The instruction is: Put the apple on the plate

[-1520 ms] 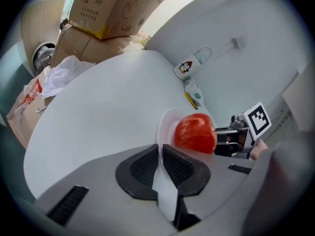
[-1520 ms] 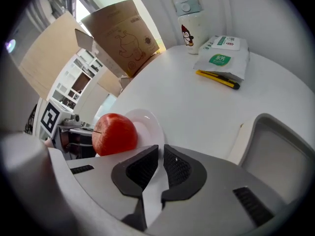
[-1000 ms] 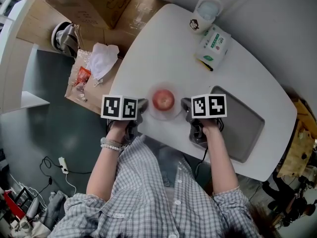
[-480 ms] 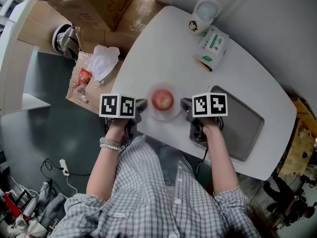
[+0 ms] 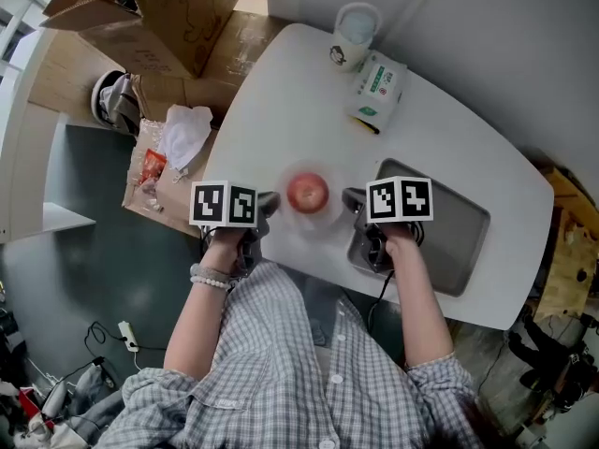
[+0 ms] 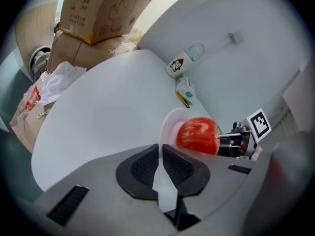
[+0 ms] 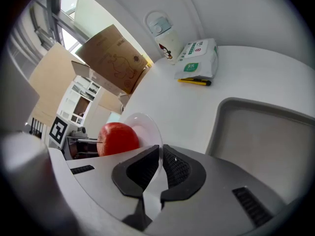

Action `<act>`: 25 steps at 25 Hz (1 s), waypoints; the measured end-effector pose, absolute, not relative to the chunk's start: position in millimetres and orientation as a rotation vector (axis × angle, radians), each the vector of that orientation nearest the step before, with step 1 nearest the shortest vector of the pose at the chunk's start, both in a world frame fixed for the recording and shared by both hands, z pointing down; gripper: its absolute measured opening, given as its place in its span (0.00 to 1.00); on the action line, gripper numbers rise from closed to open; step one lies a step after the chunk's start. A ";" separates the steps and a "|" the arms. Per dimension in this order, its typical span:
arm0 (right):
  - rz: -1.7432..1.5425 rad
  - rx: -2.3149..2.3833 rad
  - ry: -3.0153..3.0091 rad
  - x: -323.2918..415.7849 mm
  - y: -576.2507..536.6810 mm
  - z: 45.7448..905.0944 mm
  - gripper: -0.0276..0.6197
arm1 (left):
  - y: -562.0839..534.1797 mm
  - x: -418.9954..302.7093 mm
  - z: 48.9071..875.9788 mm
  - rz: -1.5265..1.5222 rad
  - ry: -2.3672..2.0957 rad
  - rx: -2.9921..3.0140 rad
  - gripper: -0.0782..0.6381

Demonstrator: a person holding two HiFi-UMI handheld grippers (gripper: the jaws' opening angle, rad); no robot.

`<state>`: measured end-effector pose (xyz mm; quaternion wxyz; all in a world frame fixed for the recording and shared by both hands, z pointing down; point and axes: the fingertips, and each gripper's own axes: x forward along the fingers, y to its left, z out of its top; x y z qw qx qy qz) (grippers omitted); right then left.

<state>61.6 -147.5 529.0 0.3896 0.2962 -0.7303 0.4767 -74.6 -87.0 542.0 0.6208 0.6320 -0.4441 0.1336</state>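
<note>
A red apple (image 5: 307, 192) lies on a small white plate (image 5: 324, 219), held between my two grippers over the near edge of the white table (image 5: 281, 101). My left gripper (image 5: 270, 202) is shut on the plate's left rim. In the left gripper view its pads (image 6: 147, 163) pinch the rim (image 6: 165, 127), with the apple (image 6: 198, 135) just beyond. My right gripper (image 5: 351, 199) is shut on the right rim. In the right gripper view the rim (image 7: 147, 124) runs between the right gripper's (image 7: 161, 159) pads, and the apple (image 7: 117, 138) sits to the left.
A grey tray (image 5: 440, 237) lies on the table right of the plate. At the far end stand a white cup (image 5: 351, 34) and a green-and-white packet (image 5: 376, 87) with a pen beside it. Cardboard boxes (image 5: 178, 7) and bags (image 5: 182, 134) are on the floor at left.
Both grippers have risen a little together, with the plate and apple between them. The table and the things on it have shifted in the head view.
</note>
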 end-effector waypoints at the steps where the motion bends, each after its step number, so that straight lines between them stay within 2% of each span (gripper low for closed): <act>1: 1.215 0.763 -1.862 65.6 -148.2 526.3 0.10 | -88.6 -71.1 539.9 0.309 -1.015 1.460 0.15; 25: 1.327 1.051 -1.842 222.3 -148.8 499.7 0.10 | -125.8 74.6 513.2 0.434 -0.809 1.628 0.15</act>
